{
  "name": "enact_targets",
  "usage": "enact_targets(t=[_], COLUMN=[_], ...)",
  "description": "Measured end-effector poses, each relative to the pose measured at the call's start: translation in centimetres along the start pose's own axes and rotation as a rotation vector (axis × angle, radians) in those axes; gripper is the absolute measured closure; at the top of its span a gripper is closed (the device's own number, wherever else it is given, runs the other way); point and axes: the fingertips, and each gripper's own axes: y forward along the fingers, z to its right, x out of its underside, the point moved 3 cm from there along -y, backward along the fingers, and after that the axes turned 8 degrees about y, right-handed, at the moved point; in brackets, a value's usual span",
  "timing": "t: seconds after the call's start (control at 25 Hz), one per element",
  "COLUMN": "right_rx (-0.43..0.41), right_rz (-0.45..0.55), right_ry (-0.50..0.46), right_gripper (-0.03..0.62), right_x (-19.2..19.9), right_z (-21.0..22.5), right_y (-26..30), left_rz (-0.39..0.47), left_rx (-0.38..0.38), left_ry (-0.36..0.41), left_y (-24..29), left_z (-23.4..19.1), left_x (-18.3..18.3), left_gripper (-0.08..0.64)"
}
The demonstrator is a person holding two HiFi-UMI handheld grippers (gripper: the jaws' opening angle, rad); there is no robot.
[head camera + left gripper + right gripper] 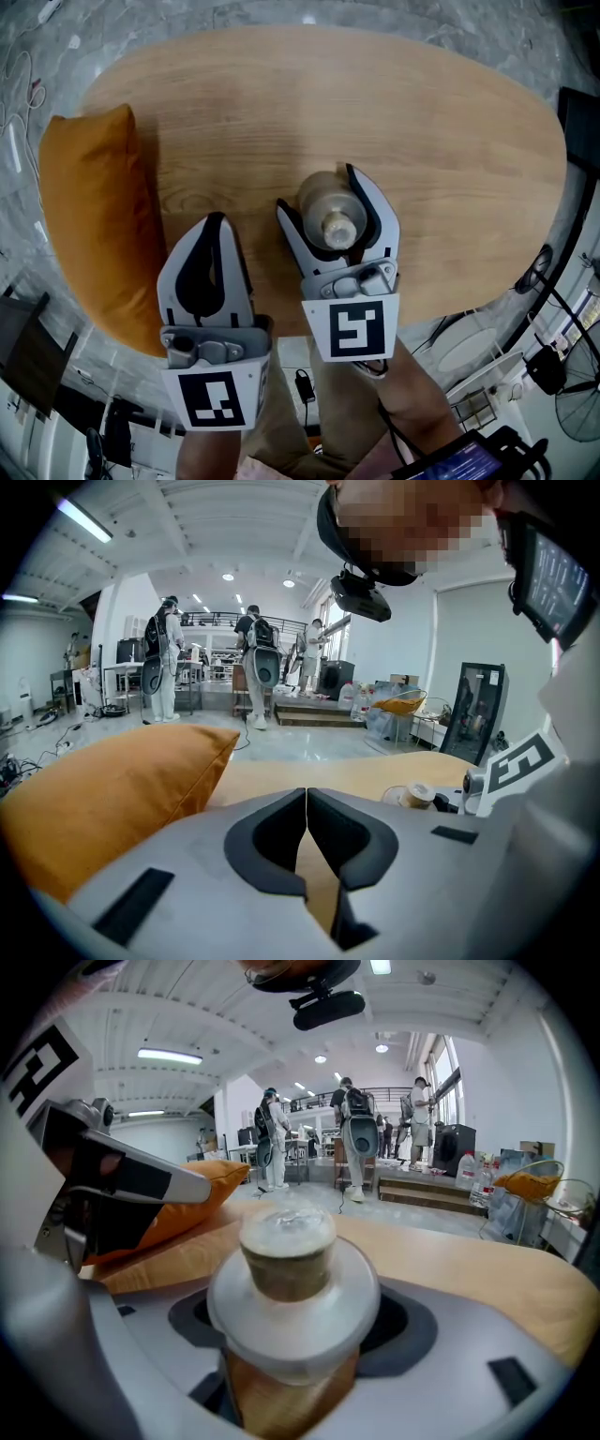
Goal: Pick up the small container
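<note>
The right gripper (323,199) reaches forward over the near edge of the oval wooden table (450,141), about midway along that edge, with its marker cube toward the person. Its jaws are closed around the small container (330,217), one curved pad on each side of the body. The left gripper (216,225) is held just beside it on the left and a little nearer the person, pointing the same way. Its jaws are pressed together with nothing between them. An orange cushion (94,216) lies along the table's left edge, partly overhanging it.

The right gripper view shows the container (291,1279) close up: a brownish body under a wide, frosted, clear lid with a raised knob, seated between the dark pads (the base is hidden, so it is unclear whether it rests on the wood). The left gripper view shows its own pads (272,832) meeting at a thin seam, the cushion (112,799) at left, and the container (412,795) off to the right. Only the two gripper views show the hall beyond, with several people (255,663) standing on a glossy floor.
</note>
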Motion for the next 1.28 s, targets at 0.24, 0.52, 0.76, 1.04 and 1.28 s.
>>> enact_targets(t=[0.24,0.52,0.76,1.04,1.28], right_rx=[0.016,0.019,0.011,-0.003,0.003], right_rz=[0.019,0.012,0.017,0.008,0.041], right_ry=[-0.005,0.003,-0.007,-0.018,-0.020], right_gripper=[0.249,0.250,0.250,0.252,0.252], right_x=[-0.2,0.0,0.0,0.0,-1.1], right_z=[0.1,-0.1,-0.1,0.0,0.0], right_y=[0.0,-0.1,0.0,-0.2,-0.5], left_rz=[-0.002,-0.002,0.001,0.007,0.019], left_rx=[-0.001,0.004,0.006,0.002,-0.002], left_ry=[-0.001,0.004,0.006,0.012,0.015], left_y=[-0.3,-0.6,-0.6,-0.9,-1.4], left_z=[0.1,0.1,0.5,0.7,0.5], left_x=[0.0,0.0,-0.2,-0.5,-0.9], left_gripper=[0.546,0.546,0.546,0.546,0.546])
